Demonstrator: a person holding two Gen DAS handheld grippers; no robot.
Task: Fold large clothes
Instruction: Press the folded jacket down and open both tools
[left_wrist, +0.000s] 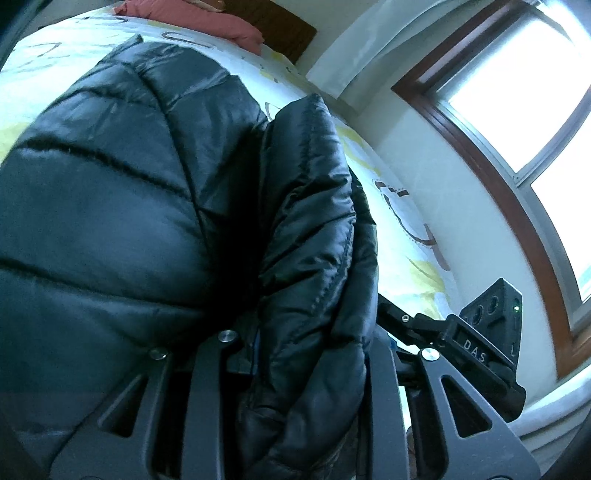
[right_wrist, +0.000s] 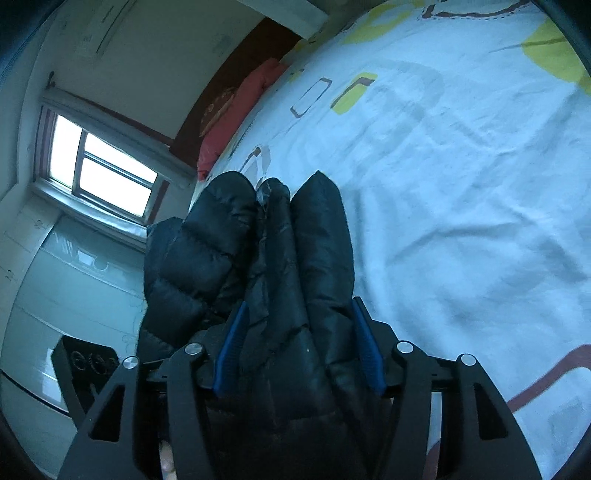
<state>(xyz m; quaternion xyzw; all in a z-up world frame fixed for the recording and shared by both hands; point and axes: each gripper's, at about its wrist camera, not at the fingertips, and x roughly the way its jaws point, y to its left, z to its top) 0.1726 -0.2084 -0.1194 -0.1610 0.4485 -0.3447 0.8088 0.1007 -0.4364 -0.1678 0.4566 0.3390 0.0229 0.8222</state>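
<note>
A black quilted puffer jacket is held up over a bed by two hand-held grippers, one gripping each end of a bunched edge. In the right wrist view, the right gripper has its blue-padded jaws closed on a thick wad of the jacket, with three puffy ridges of fabric standing up between them. In the left wrist view, the left gripper looks clamped on a gathered part of the jacket too, though the padding hides the tips of the jaws. The right gripper's body shows just to the right of it, near the bed's edge.

Judging by this, the fold is at an early to middle stage. The jacket is lifted and bunched, not laid flat, and no neat folded stack shows anywhere. It likely has yet to be spread on the bed and folded over.

The jacket is shiny, dark and thickly padded, with stitched channels running across it. It looks bulky, slippery and springy. The bed has a white sheet with yellow and brown shapes. A red pillow lies at the far end, and a bright window is beyond.
</note>
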